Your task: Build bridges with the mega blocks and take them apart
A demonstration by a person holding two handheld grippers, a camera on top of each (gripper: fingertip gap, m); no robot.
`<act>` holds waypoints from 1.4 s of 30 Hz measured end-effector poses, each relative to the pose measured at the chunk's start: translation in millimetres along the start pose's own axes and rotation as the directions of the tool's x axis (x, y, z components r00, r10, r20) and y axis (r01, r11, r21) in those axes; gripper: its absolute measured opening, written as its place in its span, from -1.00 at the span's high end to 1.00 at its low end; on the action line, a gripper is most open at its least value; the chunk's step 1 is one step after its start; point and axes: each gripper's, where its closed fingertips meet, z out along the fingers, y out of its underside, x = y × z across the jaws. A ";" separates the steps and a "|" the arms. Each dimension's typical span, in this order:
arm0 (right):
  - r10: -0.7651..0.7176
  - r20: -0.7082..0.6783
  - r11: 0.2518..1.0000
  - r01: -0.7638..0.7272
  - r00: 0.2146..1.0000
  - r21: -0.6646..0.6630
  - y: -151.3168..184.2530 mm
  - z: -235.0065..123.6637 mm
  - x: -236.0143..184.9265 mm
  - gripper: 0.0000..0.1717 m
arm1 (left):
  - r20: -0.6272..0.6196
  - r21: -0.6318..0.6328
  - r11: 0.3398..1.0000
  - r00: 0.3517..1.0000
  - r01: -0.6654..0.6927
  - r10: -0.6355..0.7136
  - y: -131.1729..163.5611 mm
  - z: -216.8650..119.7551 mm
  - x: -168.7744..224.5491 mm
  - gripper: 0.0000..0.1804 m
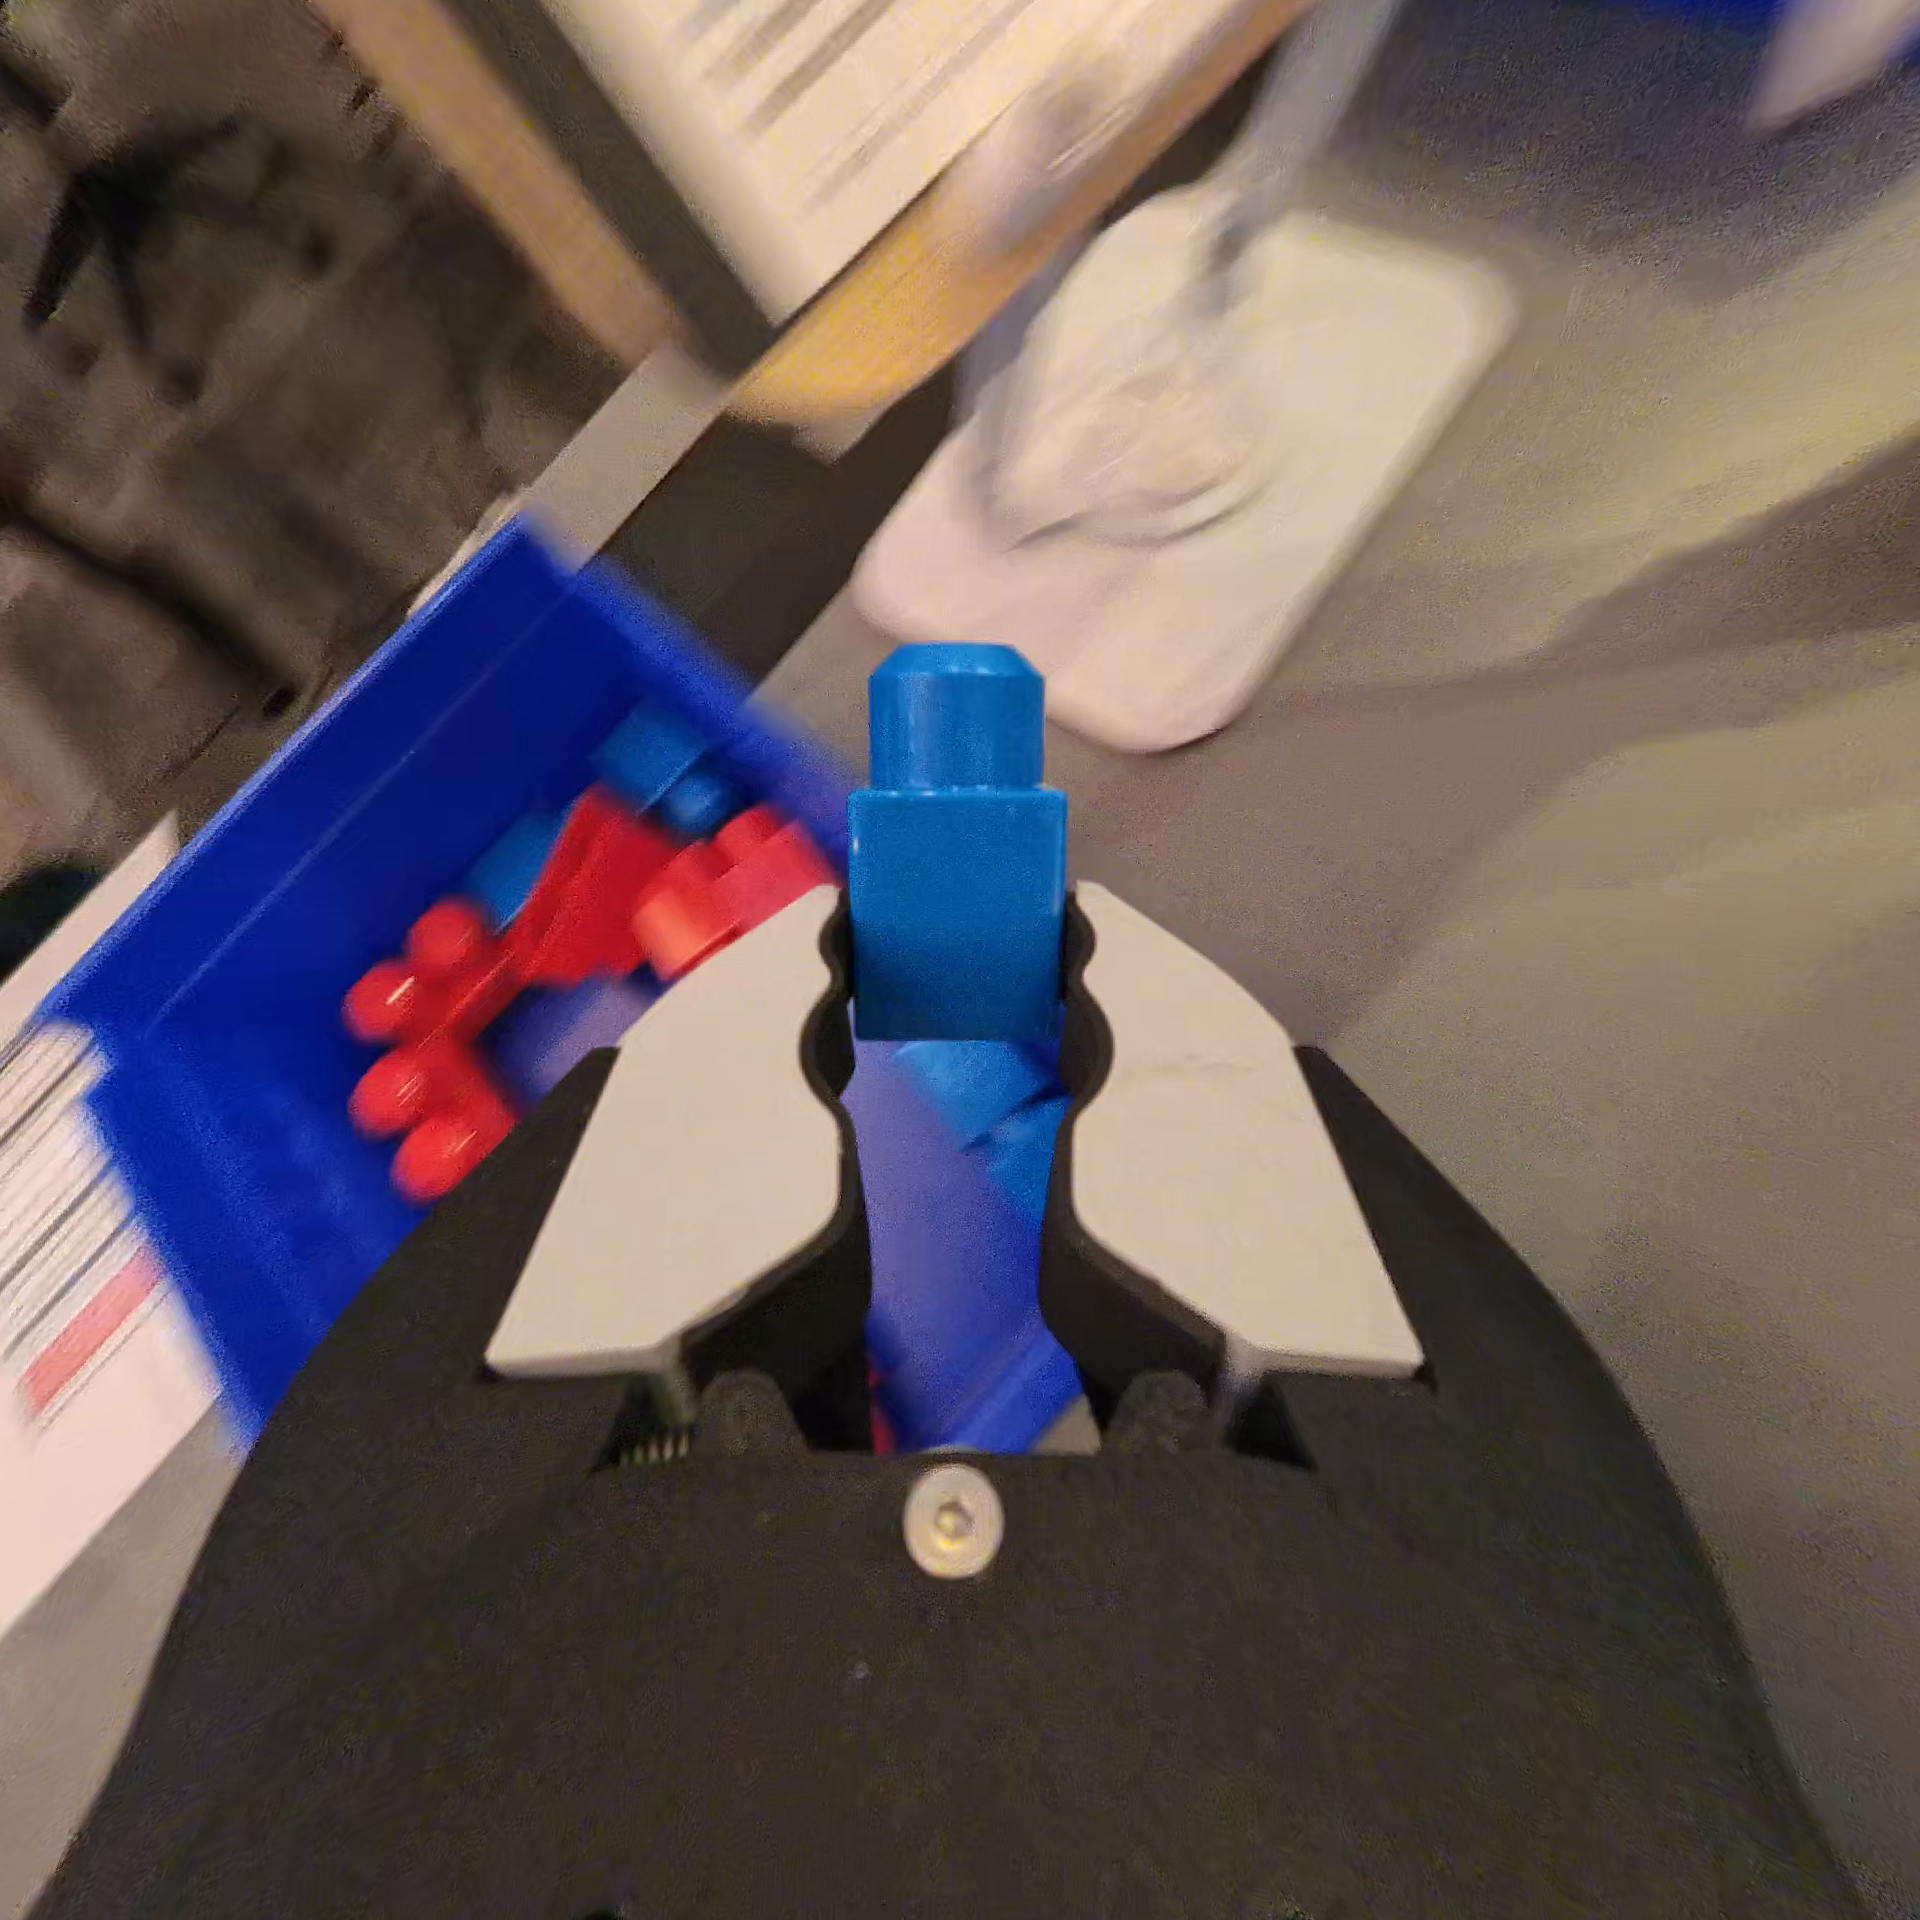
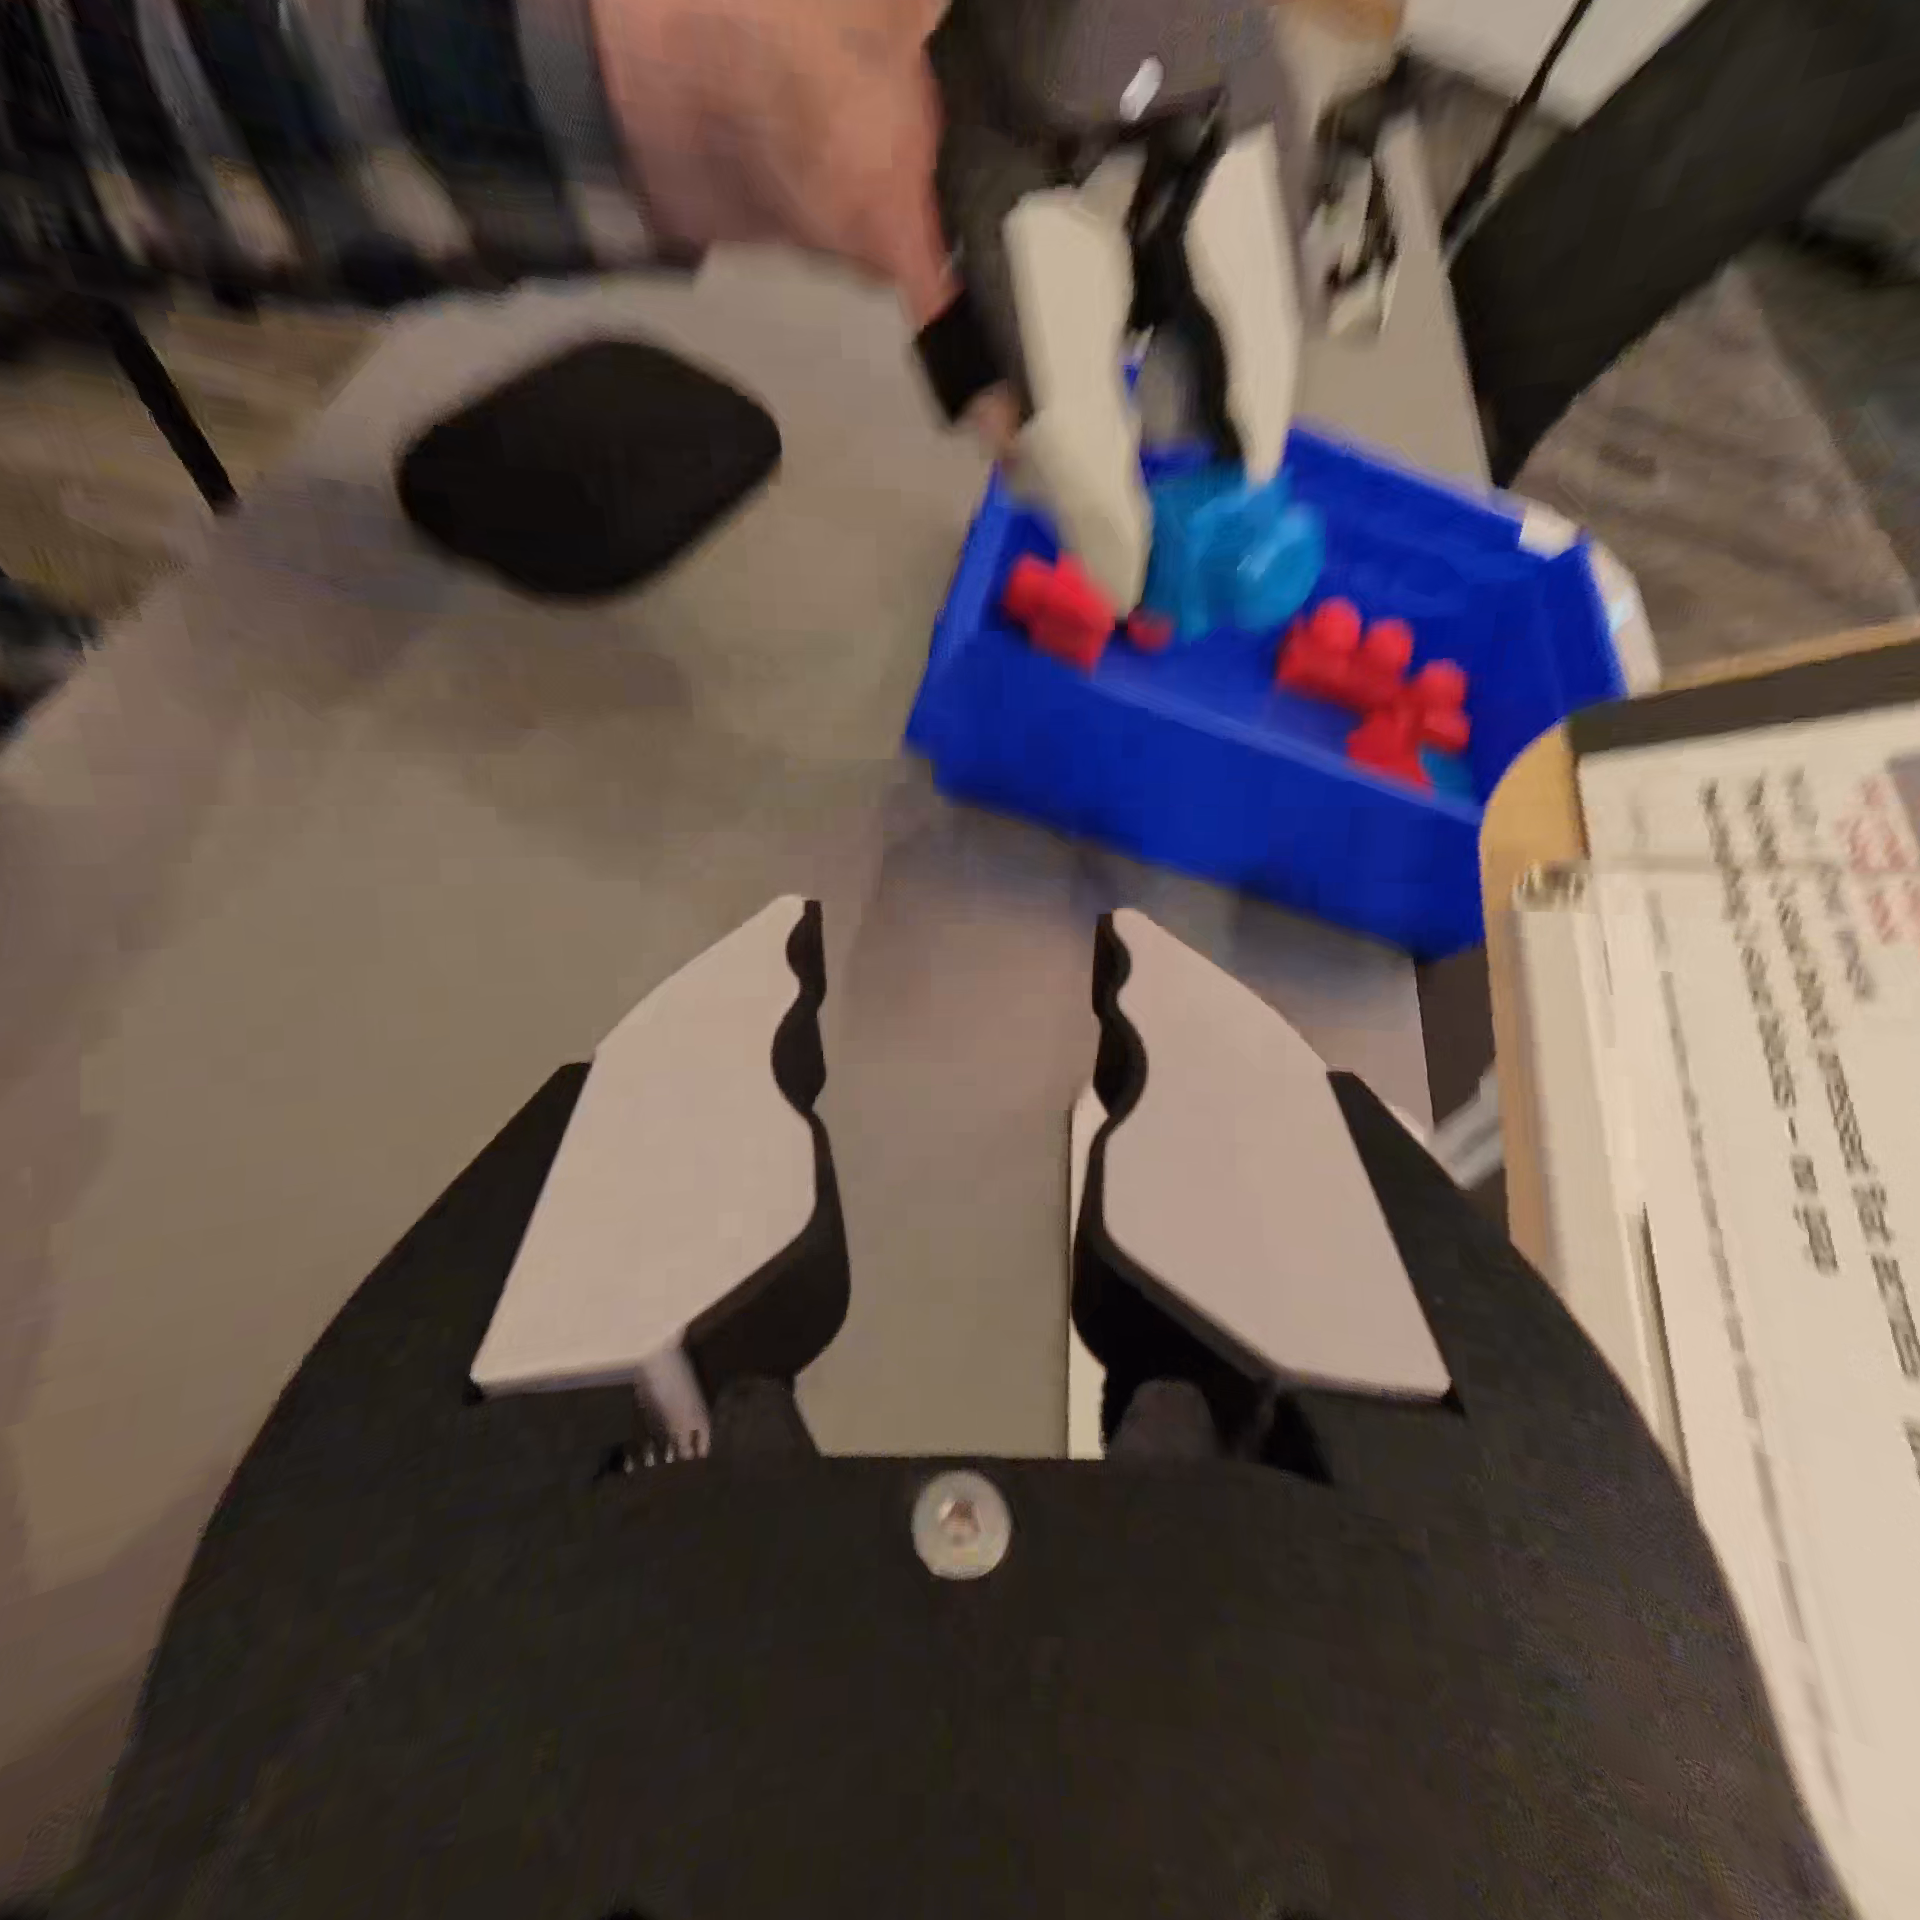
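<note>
Centrally, the left gripper pinches a single-stud blue block, both black pads pressed against its side walls and its stud pointing away from the camera. It hangs above the blue bin, which stands on the grey worktop close to the worktop's far edge. Inside the bin lie red blocks toward one end, another red block toward the other, and further blue pieces; motion blur hides their exact number. A box bearing printed sheets sits just beside the bin, closing off that side. A white pad lies on the worktop beyond the held block, and a black pad lies well apart from the bin. Between these, the grey surface is open. The right gripper hovers over this open stretch, near the bin's front wall, its jaws spread with only bare worktop between them.
</note>
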 end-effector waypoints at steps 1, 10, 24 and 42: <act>0.009 -0.007 0.998 -0.008 1.000 0.069 -11.8 2.2 -0.4 0.39 | -0.045 0.031 0.999 0.998 -0.043 0.044 -14.6 -5.6 28.0 0.61; -0.090 0.119 0.988 0.074 0.989 0.134 -28.8 15.1 -39.6 0.67 | -0.216 0.174 0.978 0.964 -0.118 0.154 -46.3 -6.2 155.0 0.61; -0.099 0.376 0.834 0.282 0.921 -0.473 100.8 48.1 -79.6 0.68 | 0.035 -0.046 0.999 0.999 0.024 -0.023 20.1 1.0 1.2 0.58; -0.074 0.341 0.920 0.196 0.937 -0.340 76.3 51.2 -73.2 0.56 | 0.037 -0.436 0.832 0.917 -0.344 0.398 87.2 115.3 -140.7 0.80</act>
